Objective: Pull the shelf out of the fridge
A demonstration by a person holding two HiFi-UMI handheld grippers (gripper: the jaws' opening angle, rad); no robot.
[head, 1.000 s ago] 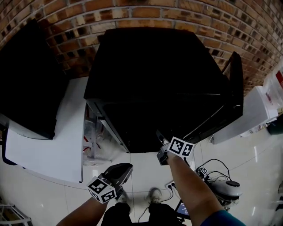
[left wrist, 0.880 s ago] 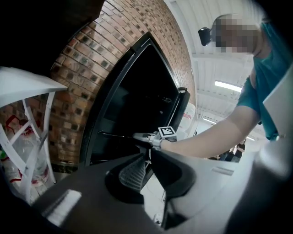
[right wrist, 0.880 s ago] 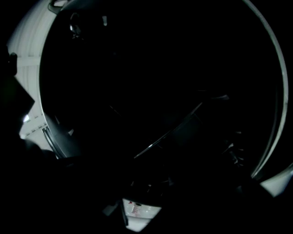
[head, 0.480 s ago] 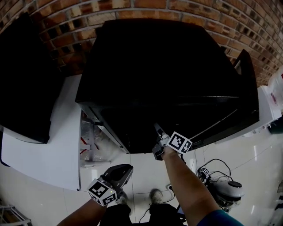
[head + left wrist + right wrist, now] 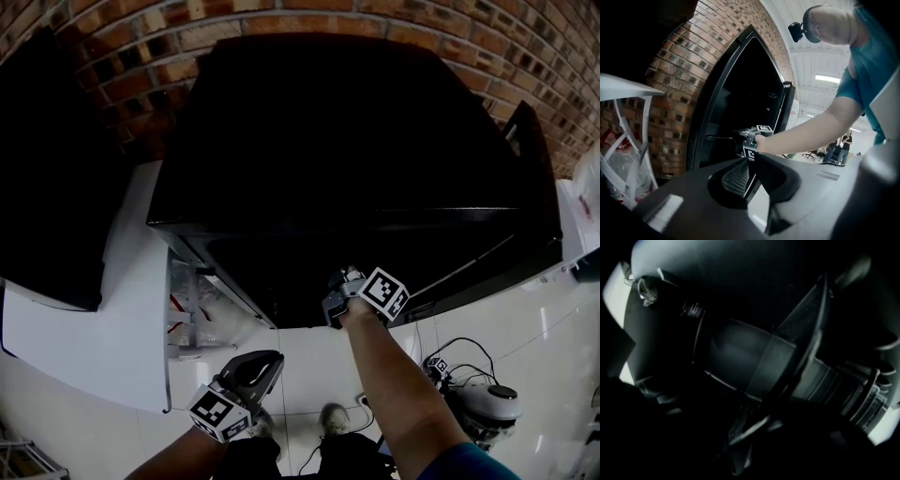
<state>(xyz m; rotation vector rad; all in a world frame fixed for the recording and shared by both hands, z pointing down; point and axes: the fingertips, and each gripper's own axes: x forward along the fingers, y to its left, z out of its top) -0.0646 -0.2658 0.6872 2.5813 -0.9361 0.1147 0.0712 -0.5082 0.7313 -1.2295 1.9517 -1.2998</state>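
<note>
Right gripper deeper inside fridge; jaws just closed on shelf.

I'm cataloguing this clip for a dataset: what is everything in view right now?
fridge: one, black, centre, against the wall
fridge door: one, black, swung open at right
brick wall: one, red-brown, behind the fridge
table: one, white, left of the fridge
bulky object: one, black, far left on the table
plastic bags: count unclear, clear, under the table
machine with cables: one, grey-white, on the floor at right
shoes: two, pale, on the floor
right gripper: one, grey, reaching into the fridge; jaws just been closing around a thin dark edge, grip too dark to judge
left gripper: one, dark, held low, jaws together, empty
</note>
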